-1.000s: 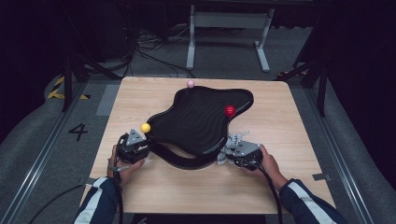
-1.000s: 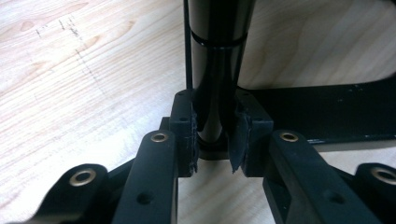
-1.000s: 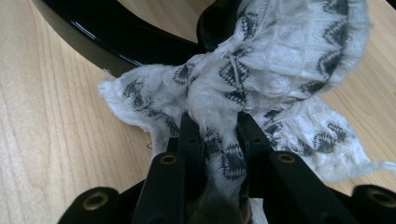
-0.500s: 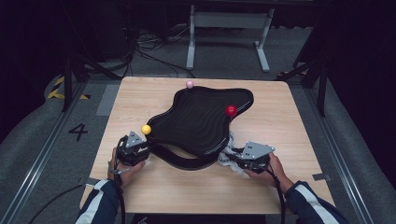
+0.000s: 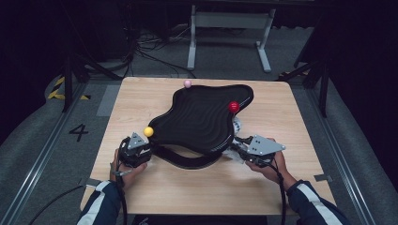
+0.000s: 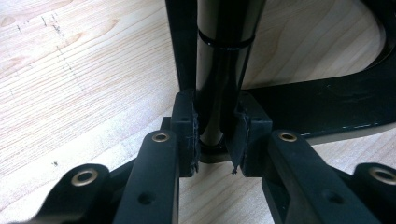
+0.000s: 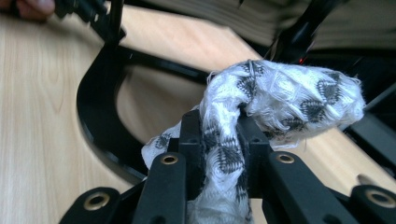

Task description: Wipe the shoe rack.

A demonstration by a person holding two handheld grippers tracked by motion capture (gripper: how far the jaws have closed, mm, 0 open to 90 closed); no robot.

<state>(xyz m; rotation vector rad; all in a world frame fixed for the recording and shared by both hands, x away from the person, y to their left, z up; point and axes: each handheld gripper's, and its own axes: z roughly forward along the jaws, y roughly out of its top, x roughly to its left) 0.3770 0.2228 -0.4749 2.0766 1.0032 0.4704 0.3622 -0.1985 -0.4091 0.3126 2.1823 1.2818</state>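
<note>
A black stand with a wavy ribbed top (image 5: 202, 119) and a curved base bar (image 5: 187, 161) sits on the wooden table (image 5: 291, 112). Its posts end in a yellow ball (image 5: 148, 131), a pink ball (image 5: 187, 83) and a red ball (image 5: 233, 107). My left gripper (image 5: 145, 143) is shut on the black post (image 6: 224, 60) below the yellow ball, its pads (image 6: 184, 119) pressing both sides. My right gripper (image 5: 236, 150) is shut on a white cloth with black pattern (image 7: 289, 93), held above the table by the stand's right edge. The cloth bunches over the jaws (image 5: 232, 153).
The floor behind the table carries cables and a grey metal frame (image 5: 230, 28). A floor rail (image 5: 42, 154) runs along the left, with yellow-black tape (image 5: 58, 89) beyond it. Bare table top lies at the near edge and the right side.
The right gripper has risen a little with the cloth and shifted slightly right. The left gripper has stayed on the post.
</note>
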